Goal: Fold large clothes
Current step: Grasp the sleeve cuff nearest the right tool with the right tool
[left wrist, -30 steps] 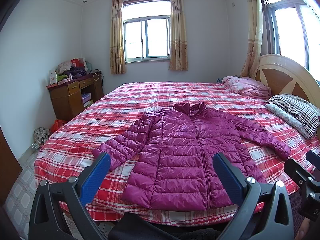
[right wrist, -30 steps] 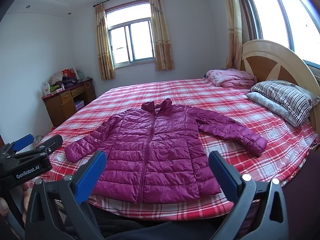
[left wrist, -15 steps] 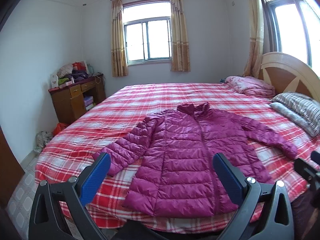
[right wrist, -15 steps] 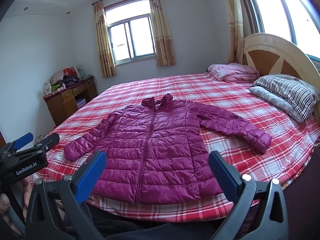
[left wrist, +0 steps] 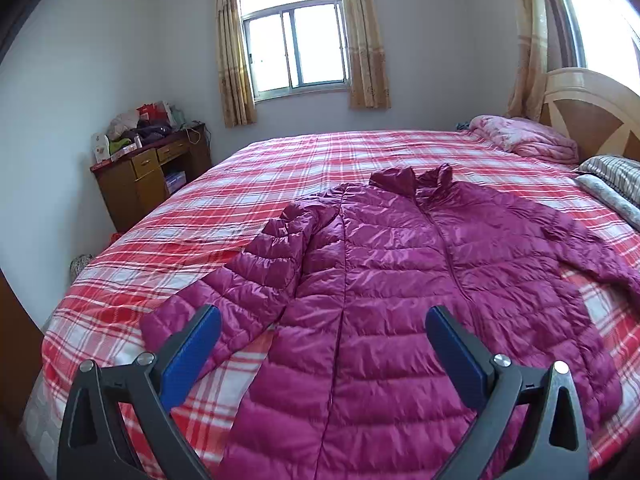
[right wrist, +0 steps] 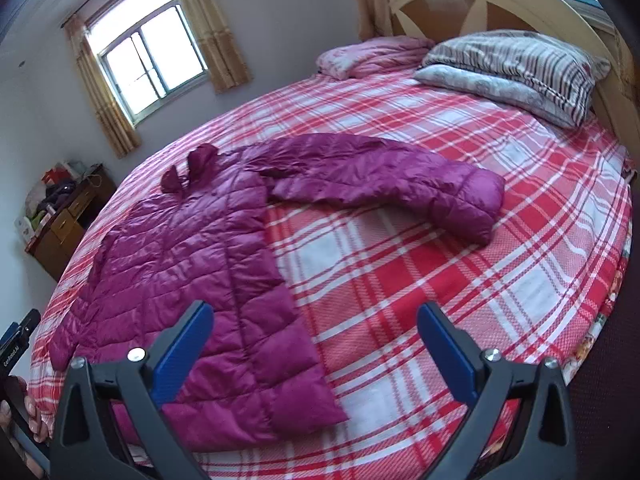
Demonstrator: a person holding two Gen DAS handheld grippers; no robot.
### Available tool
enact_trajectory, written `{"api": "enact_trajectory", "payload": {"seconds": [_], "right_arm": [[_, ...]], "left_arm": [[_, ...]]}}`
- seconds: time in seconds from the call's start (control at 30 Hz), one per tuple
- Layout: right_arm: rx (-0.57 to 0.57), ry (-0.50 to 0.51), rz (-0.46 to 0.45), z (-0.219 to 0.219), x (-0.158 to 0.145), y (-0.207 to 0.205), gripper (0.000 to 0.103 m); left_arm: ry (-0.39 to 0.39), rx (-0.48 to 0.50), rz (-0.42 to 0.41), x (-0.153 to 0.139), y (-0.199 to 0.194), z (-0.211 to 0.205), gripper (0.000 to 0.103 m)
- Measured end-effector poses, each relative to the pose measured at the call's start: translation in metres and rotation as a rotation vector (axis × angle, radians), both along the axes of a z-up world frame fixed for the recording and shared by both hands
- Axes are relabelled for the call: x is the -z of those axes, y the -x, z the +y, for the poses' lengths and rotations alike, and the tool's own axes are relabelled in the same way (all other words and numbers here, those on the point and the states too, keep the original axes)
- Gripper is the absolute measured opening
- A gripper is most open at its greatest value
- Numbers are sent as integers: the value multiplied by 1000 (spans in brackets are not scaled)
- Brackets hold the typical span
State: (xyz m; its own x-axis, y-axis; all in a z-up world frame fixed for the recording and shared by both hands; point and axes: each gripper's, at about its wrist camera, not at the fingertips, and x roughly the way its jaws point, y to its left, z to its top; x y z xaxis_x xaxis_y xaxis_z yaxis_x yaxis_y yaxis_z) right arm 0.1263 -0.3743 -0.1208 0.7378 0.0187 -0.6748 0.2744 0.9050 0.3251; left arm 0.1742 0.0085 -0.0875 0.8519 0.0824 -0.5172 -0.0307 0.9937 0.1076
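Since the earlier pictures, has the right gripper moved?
Yes. The right gripper has swung toward the headboard: the pillows now sit near the view's centre, and the jacket lies left.

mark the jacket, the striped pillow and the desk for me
jacket (left wrist: 400,280): left wrist view, on the quilted chest beside the zip.
striped pillow (right wrist: 520,56): right wrist view, on its top face.
desk (left wrist: 150,174): left wrist view, on the drawer front.

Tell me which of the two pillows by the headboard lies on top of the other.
The striped pillow lies on top; the pale grey patterned pillow is underneath, nearer the jacket.
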Motion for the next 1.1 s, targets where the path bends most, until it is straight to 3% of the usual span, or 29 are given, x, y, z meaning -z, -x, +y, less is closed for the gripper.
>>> {"api": "enact_trajectory", "payload": {"seconds": [0.37, 0.63, 0.7, 0.77, 0.8, 0.93, 1.1], "right_arm": [[193, -57, 114, -121, 32, -61, 92], [258, -102, 143, -160, 52, -89, 80], [237, -103, 150, -160, 54, -93, 72], [212, -115, 163, -162, 58, -97, 56], [203, -98, 161, -162, 58, -98, 55], [190, -121, 137, -167, 54, -96, 25], [198, -2, 80, -160, 21, -95, 20]], "left_arm": [[-17, -69, 55, 39, -99, -6, 102], [-40, -126, 97, 63, -140, -6, 102], [-49, -130, 118, 71, -144, -5, 102], [-48, -132, 140, 78, -148, -3, 102], [-43, -134, 148, 81, -148, -1, 102], [-22, -132, 159, 83, -147, 3, 102], [-8, -123, 145, 78, -141, 7, 102]]}}
